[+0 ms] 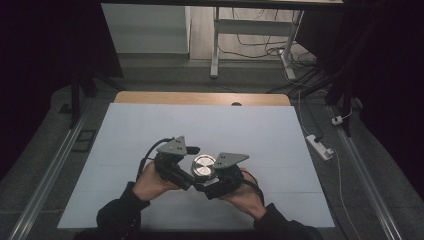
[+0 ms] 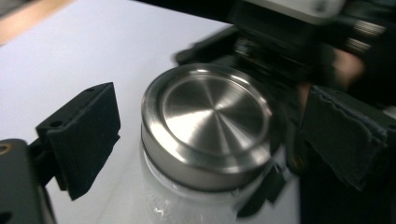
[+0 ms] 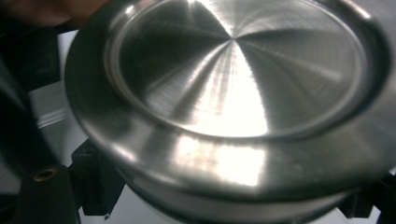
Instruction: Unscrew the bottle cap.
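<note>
Now right tongs (image 1: 212,181) pinch glass jar (image 2: 187,205) steady; left tongs (image 1: 186,172) spread beside its steel lid (image 2: 208,123), ready to twist.

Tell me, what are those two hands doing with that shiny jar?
A person holds a tool in each hand over a white table. The right tool grips a clear jar below its shiny metal lid and holds it steady. The left tool sits around the lid, but its jaws are open, and the one pad in clear sight stands apart from the lid. It looks like they are working on twisting the lid, which is still on the jar.
</note>
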Motion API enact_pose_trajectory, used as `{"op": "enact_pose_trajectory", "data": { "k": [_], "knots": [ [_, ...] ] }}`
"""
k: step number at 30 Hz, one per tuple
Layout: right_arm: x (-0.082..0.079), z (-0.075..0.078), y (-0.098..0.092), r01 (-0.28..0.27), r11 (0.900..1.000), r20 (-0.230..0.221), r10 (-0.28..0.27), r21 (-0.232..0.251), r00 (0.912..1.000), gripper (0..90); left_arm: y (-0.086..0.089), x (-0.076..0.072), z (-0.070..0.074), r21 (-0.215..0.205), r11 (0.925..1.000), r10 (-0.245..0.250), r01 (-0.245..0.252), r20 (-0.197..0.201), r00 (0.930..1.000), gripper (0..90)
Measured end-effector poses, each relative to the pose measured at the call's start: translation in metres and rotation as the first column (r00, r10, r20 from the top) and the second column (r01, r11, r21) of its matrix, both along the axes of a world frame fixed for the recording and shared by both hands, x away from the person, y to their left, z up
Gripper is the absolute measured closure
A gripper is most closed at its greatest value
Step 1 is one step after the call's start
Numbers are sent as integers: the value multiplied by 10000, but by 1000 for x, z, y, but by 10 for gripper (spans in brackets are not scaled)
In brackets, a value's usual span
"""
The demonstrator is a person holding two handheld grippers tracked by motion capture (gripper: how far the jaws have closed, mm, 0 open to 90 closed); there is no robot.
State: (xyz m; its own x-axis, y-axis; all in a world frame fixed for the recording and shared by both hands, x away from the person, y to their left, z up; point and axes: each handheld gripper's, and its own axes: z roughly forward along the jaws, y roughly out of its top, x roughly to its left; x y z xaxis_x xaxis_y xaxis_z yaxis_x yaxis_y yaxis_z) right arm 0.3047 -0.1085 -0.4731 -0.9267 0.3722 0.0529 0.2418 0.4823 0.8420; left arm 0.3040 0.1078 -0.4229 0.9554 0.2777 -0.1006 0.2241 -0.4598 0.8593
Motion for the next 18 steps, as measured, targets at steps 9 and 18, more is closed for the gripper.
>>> {"op": "enact_pose_trajectory", "data": {
  "k": [9, 18],
  "knots": [
    [-13, -3, 13, -1726, 9848, -144, 1723, -200, 9849, 144, 1, -3, -8, 598, 9725, -2260, 2251, 91, 9741, 124],
    [-11, 0, 11, -1150, 9933, -205, 1148, -104, 9932, 144, -5, -5, -10, 356, 9966, -758, 740, 525, 9957, 199]
  ]
}}
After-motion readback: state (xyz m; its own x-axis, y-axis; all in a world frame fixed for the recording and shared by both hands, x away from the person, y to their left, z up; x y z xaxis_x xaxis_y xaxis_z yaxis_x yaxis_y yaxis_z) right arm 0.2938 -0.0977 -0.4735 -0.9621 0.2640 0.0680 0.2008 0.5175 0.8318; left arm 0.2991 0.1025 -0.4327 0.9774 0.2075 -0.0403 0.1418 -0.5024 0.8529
